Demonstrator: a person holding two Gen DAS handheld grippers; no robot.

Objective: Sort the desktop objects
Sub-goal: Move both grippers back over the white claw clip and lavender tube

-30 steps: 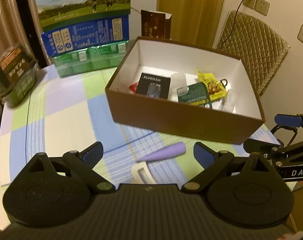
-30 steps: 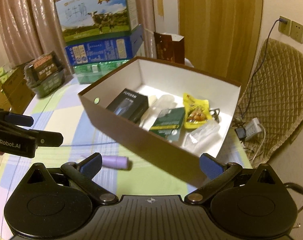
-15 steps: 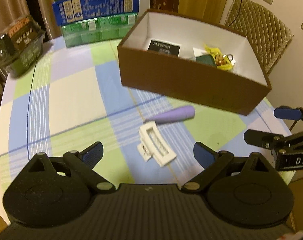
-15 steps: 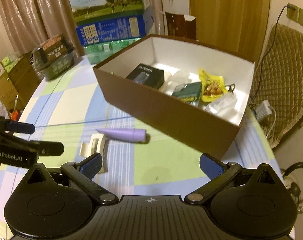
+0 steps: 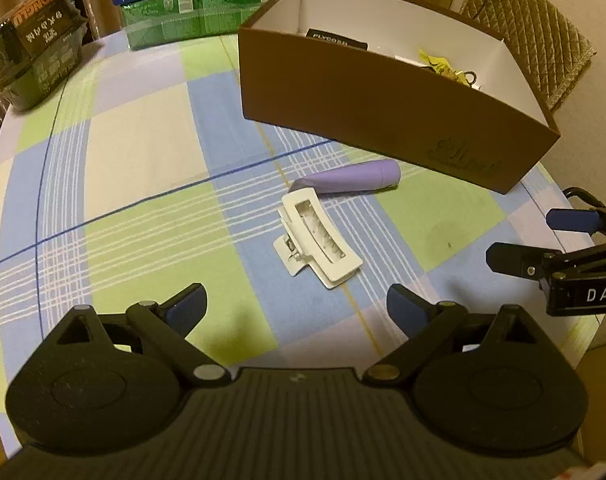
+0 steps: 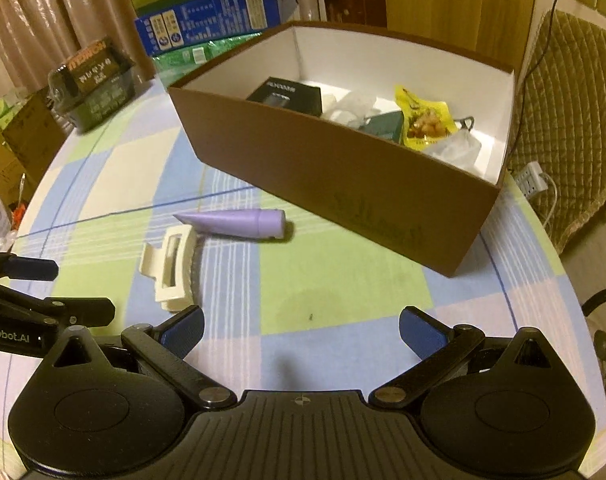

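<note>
My left gripper (image 5: 295, 304) spread wide above white hair clip (image 5: 317, 240), my right gripper (image 6: 301, 330) likewise spread, empty; purple tube (image 5: 351, 177) beside brown box (image 5: 383, 108) on table (image 5: 143, 152)

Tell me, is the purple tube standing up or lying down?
Lying down. The purple tube rests on its side on the checked tablecloth, beside the white hair clip and in front of the brown box.

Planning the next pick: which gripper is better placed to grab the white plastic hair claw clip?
Left. The left gripper is open with the white plastic hair claw clip centred ahead; it lies left of the right gripper.
</note>
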